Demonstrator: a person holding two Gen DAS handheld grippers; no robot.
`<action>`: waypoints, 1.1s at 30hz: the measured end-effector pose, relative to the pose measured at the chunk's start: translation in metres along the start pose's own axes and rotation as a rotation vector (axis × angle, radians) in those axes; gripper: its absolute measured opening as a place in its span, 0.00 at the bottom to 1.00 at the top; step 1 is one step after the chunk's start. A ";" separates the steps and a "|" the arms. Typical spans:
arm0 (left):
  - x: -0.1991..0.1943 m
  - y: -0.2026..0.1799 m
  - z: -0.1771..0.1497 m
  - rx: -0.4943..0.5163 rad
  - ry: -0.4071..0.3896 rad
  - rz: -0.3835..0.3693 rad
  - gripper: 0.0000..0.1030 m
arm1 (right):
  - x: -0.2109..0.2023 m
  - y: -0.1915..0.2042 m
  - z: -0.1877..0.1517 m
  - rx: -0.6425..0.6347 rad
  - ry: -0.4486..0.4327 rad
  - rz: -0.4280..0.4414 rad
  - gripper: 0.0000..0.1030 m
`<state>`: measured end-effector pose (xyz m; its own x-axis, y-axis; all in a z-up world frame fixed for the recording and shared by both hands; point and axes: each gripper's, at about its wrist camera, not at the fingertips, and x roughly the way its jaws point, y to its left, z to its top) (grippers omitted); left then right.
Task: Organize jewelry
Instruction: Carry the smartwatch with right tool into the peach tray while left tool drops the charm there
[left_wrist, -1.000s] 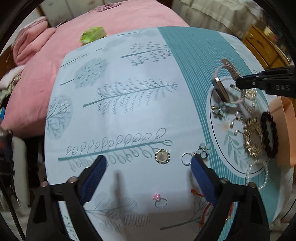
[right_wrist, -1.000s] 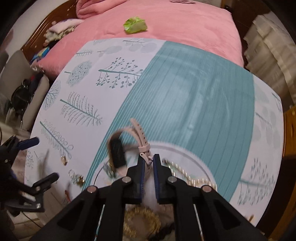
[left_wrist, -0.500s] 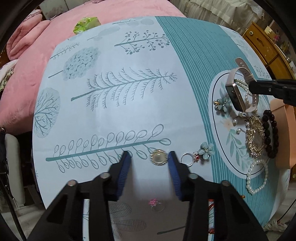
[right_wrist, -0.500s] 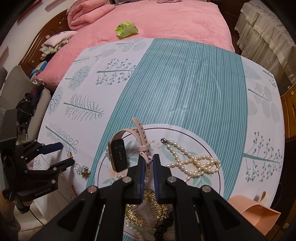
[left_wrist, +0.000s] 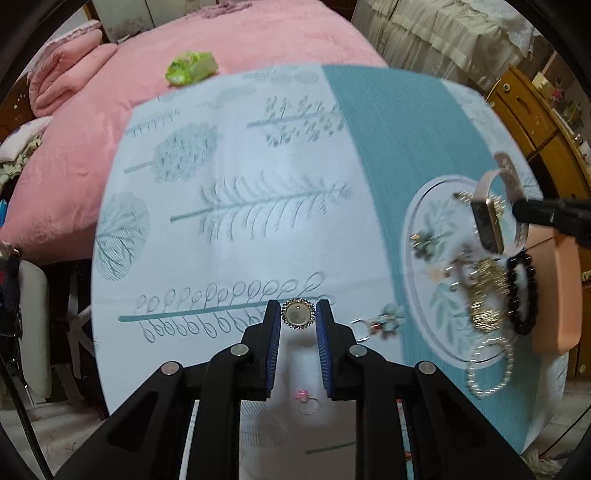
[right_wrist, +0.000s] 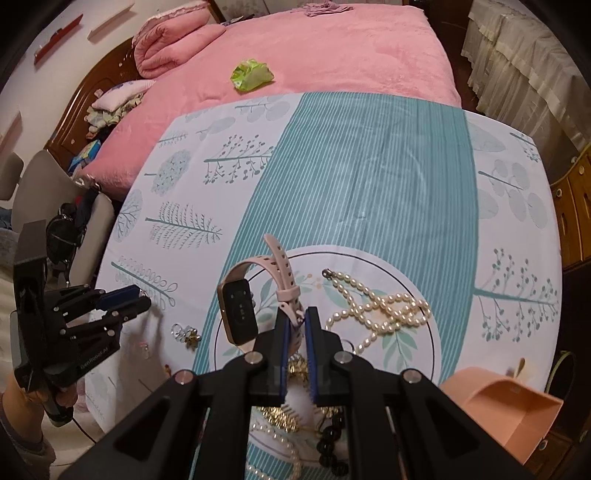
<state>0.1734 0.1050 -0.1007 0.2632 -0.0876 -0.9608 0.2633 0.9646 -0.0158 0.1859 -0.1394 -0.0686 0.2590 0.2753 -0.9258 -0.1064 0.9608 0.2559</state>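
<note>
Left tongs (left_wrist: 297, 320) have narrowed around round brooch (left_wrist: 298, 317), pads flanking it; contact unclear. Right tongs (right_wrist: 296, 321) clenched on watch (right_wrist: 255, 295) strap above desk (right_wrist: 369, 177).

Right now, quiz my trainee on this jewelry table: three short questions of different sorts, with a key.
1. True or false: the right gripper is clamped on the strap of the pink watch.
2. Multiple choice: the left gripper brackets which item? A) round brooch B) pearl necklace C) black bead bracelet
3. Fill in: the green wrapper lies on the ____ blanket.

Key: 1 true; 2 A; 3 pink.
</note>
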 end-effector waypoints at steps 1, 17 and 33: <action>-0.009 -0.005 0.001 0.006 -0.013 -0.003 0.17 | -0.006 -0.003 -0.004 0.012 -0.005 0.006 0.08; -0.086 -0.196 0.028 0.300 -0.149 -0.217 0.17 | -0.094 -0.111 -0.136 0.407 -0.038 -0.051 0.08; -0.003 -0.330 0.030 0.458 0.010 -0.291 0.17 | -0.056 -0.146 -0.182 0.555 0.039 -0.072 0.13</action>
<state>0.1138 -0.2209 -0.0838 0.1107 -0.3305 -0.9373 0.7025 0.6931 -0.1615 0.0119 -0.3007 -0.1047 0.2106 0.2174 -0.9531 0.4346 0.8525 0.2905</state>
